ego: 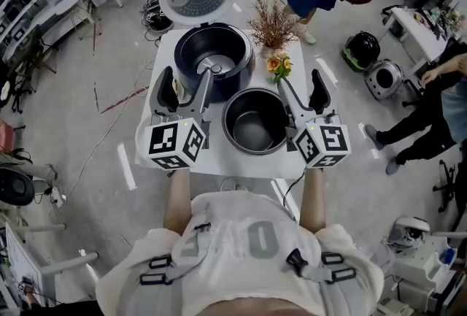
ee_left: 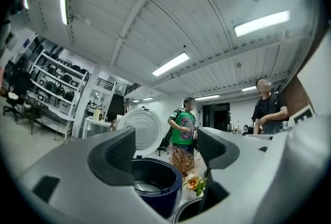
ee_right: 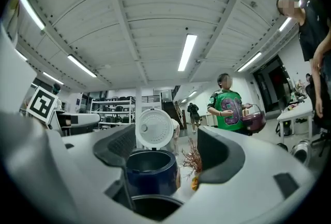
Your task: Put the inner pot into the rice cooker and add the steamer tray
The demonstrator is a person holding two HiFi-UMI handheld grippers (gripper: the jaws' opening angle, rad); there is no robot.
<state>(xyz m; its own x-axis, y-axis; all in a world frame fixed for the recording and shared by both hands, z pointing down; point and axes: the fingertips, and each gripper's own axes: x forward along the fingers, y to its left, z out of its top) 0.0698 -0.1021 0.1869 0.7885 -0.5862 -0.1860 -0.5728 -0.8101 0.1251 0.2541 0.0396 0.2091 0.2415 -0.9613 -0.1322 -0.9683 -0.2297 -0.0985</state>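
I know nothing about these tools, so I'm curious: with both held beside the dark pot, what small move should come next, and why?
Probably ease both grippers inward to the rim of the inner pot. The left gripper and right gripper flank it with jaws apart and empty; it stands on the table, and the rice cooker behind is open with no pot inside.

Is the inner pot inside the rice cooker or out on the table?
Out. The inner pot stands on the table beside the rice cooker, whose cavity shows only its heating plate.

White T-shirt (ego: pixel 241 263), grey lettering (ego: pixel 260 240), black buckles (ego: pixel 295 261), grey left gripper (ego: pixel 187 85), right gripper (ego: pixel 303 88), marker cubes (ego: pixel 175 144)
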